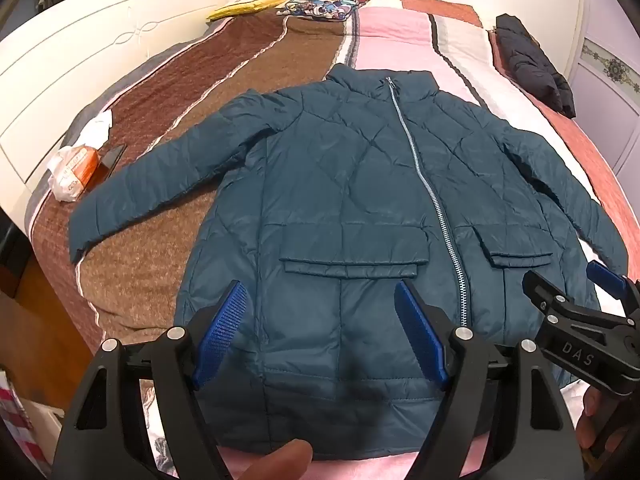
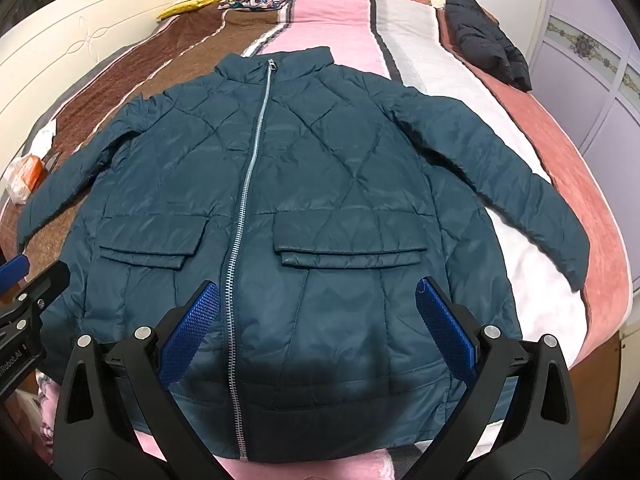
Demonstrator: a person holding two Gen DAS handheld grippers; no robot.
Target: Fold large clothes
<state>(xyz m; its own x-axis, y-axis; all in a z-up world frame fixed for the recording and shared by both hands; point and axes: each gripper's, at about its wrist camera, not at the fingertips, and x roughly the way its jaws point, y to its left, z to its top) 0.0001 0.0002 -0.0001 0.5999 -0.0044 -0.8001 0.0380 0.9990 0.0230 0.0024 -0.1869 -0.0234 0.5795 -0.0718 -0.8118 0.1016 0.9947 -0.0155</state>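
Observation:
A teal quilted jacket (image 1: 352,184) lies flat and zipped on the bed, collar far, hem near, both sleeves spread out; it also shows in the right wrist view (image 2: 304,184). My left gripper (image 1: 320,304) is open and empty, hovering over the hem left of the zipper. My right gripper (image 2: 318,308) is open and empty over the hem right of the zipper; it also shows at the right edge of the left wrist view (image 1: 576,280). The left gripper shows at the left edge of the right wrist view (image 2: 28,276).
The striped bedspread (image 1: 248,48) covers the bed. A dark folded jacket (image 2: 484,40) lies at the far right. A yellow item (image 1: 248,6) and a patterned cushion (image 1: 324,2) lie at the far end. A plastic-wrapped packet (image 1: 72,168) and phone (image 1: 114,158) lie left. A white headboard (image 1: 80,52) is at left.

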